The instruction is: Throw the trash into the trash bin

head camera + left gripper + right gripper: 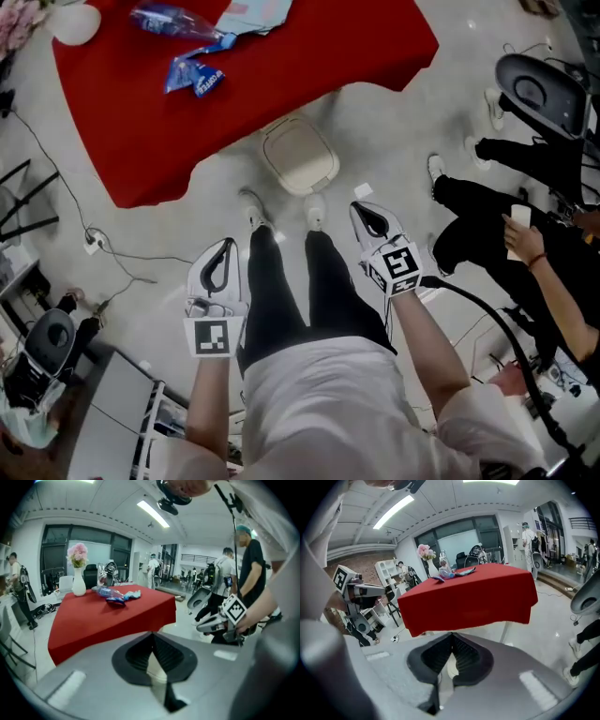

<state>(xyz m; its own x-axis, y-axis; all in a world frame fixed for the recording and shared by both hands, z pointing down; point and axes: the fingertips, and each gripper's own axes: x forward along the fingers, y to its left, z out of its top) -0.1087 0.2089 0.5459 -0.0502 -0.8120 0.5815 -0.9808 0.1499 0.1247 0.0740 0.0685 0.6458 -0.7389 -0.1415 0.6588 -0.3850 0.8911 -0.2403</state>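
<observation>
The trash lies on the red table [281, 84]: a crushed plastic bottle [173, 21], a blue wrapper [195, 75] and a pale blue paper [253, 14]. The left gripper view shows the same wrapper [116, 600] and bottle [105, 591]. A cream trash bin [298, 155] with its lid down stands on the floor at the table's near edge. My left gripper [228, 244] and right gripper [361, 210] hang low beside my legs, well short of the table. Both are shut and hold nothing. Each one's jaws meet at the tip in its own view, left gripper [152, 633] and right gripper [451, 633].
My shoes [253, 208] stand just in front of the bin. A seated person in black [506, 216] is close on the right. A cable and plug [94, 244] lie on the floor at the left, with equipment [52, 342] behind. A white vase [75, 23] stands on the table.
</observation>
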